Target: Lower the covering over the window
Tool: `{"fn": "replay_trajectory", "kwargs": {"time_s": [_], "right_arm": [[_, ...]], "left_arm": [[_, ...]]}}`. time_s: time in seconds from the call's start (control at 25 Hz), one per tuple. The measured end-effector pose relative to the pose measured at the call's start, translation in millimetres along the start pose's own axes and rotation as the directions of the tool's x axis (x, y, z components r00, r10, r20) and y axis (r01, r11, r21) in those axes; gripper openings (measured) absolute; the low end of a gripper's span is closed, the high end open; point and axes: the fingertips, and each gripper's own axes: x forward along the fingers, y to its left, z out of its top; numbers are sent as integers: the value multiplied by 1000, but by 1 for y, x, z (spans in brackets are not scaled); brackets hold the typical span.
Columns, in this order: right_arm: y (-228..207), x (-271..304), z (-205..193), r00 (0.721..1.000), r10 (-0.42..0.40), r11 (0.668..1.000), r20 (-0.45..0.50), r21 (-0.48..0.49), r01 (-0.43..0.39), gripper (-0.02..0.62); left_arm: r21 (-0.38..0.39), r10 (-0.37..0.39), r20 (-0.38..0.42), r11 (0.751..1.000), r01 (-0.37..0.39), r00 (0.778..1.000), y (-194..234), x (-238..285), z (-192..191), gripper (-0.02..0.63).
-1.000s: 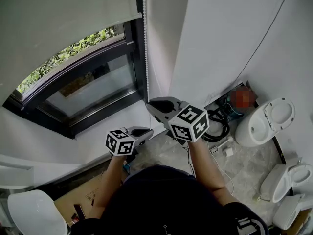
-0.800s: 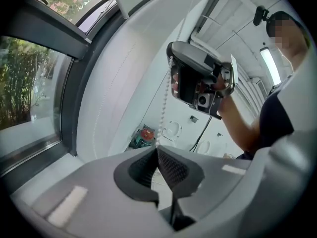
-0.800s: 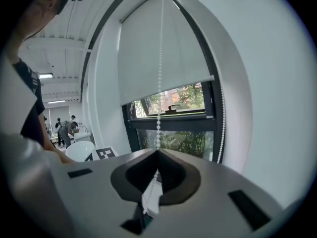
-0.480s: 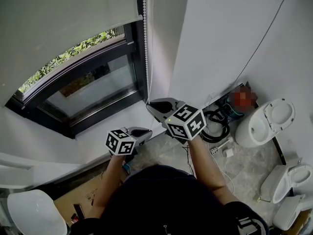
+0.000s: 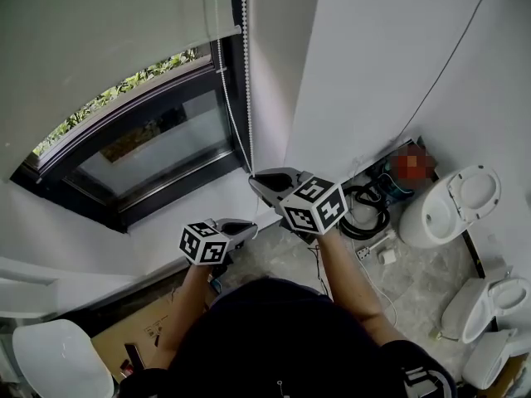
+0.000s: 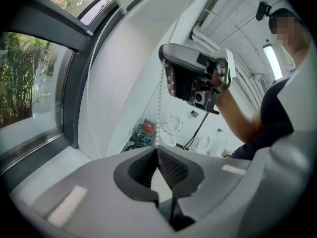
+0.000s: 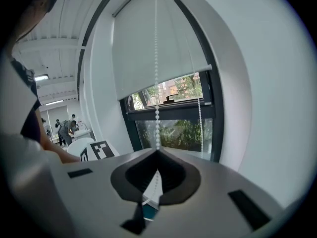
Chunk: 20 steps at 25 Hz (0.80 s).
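A white roller blind (image 5: pixel 108 31) covers the upper part of the window (image 5: pixel 158 143); the glass below its bottom edge is bare. Its white bead chain (image 5: pixel 245 81) hangs down along the right side of the frame. My right gripper (image 5: pixel 252 177) is shut on this chain, which runs straight up from its jaws in the right gripper view, bead chain (image 7: pixel 157 98) against blind (image 7: pixel 153 48). Below and to the left, my left gripper (image 5: pixel 252 225) is shut on the same chain (image 6: pixel 158 123), just under the right gripper (image 6: pixel 167 81). A second strand (image 7: pixel 199 123) hangs free beside the frame.
White wall (image 5: pixel 373 65) stands right of the window. On the floor to the right are toilets (image 5: pixel 452 206) and a coil of black cable (image 5: pixel 365 206). A cardboard box (image 5: pixel 141 330) and a white round seat (image 5: pixel 58 363) lie at the lower left.
My right gripper has shifted slightly down with the chain. The chain's second strand now hangs apart, left of the gripped one. The left gripper has hardly moved.
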Motion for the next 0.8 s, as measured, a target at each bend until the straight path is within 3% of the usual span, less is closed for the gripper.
{"fn": "replay_trajectory", "kwargs": {"time_s": [0.16,0.28,0.8], "right_arm": [[-2,14,-36,994,4,1000,-112,-7,-5,12],[2,17,-50,994,25,999,-111,46,-20,12],[-10,17,-52,993,1,999,-118,42,4,12]], "left_arm": [[-8,1,-5,1000,-1,1000,2,0,-5,12],[-9,2,-11,1000,-2,1000,1,-1,-8,13],[6,8,4,1000,-8,1000,0,-2,-3,14]]}}
